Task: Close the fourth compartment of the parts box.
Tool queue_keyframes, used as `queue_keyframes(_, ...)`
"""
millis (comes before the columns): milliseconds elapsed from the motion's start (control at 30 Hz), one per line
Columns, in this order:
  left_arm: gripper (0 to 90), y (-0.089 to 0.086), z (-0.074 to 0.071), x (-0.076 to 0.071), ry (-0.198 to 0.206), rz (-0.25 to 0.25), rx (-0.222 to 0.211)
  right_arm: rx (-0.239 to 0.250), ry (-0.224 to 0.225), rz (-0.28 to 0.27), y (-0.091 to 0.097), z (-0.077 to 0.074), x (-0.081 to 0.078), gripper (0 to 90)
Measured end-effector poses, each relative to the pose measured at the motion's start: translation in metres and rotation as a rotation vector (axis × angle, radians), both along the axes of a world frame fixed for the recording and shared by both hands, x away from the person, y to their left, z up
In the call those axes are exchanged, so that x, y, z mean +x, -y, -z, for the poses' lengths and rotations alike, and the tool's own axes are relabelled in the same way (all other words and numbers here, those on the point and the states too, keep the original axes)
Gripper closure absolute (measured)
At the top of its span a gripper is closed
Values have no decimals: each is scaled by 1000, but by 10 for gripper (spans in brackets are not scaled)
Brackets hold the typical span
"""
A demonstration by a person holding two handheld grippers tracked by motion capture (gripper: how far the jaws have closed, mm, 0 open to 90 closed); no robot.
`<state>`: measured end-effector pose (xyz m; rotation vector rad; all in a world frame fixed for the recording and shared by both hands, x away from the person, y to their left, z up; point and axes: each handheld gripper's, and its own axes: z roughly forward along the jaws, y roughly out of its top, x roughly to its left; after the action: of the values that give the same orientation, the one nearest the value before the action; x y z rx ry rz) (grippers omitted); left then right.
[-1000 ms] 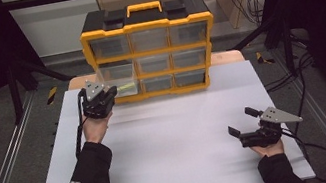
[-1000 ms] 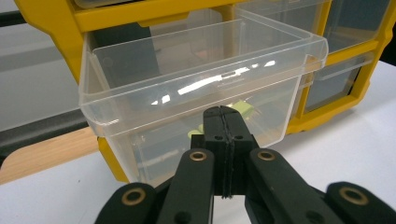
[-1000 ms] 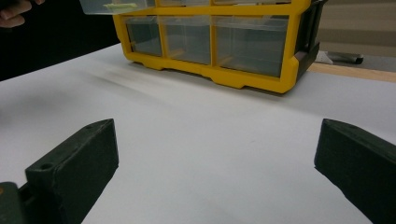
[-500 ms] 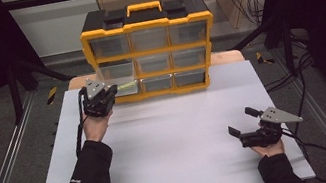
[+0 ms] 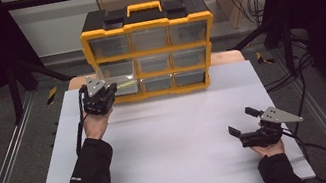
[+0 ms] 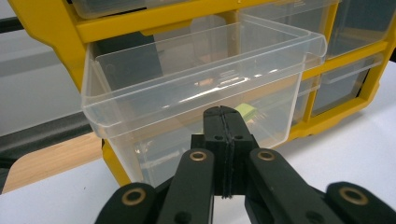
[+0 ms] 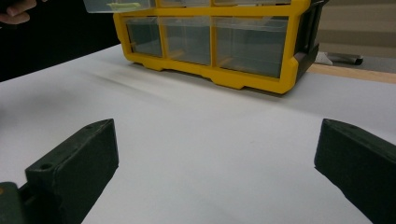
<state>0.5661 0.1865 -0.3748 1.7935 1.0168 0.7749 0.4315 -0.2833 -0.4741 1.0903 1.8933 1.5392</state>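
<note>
1. Drawer (image 6: 196, 88): a clear plastic bin pulled part-way out of the yellow organiser (image 5: 151, 53), middle row, left column; upper centre of the left gripper view, left of centre in the high view.
2. It looks light and thin-walled, stiff enough to slide yet likely to flex or crack if squeezed hard; the smooth plastic is probably slippery.
3. A small green part (image 6: 247, 111) lies inside, so tilting could spill it.
4. Best hold, by my judgement: the front lip, pushed or pulled straight along its rails.
5. Left gripper (image 6: 224, 121) has its jaws pressed together on nothing, tips at the drawer's front wall.
6. Right gripper (image 5: 245, 121) rests wide apart at the lower right of the table (image 5: 170, 141).
</note>
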Motion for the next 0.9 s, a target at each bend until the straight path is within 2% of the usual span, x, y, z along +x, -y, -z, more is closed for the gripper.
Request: queue_keyframes(900,899,0,3,15,-6,-23,0,-4,-7,1,0,0,0,3)
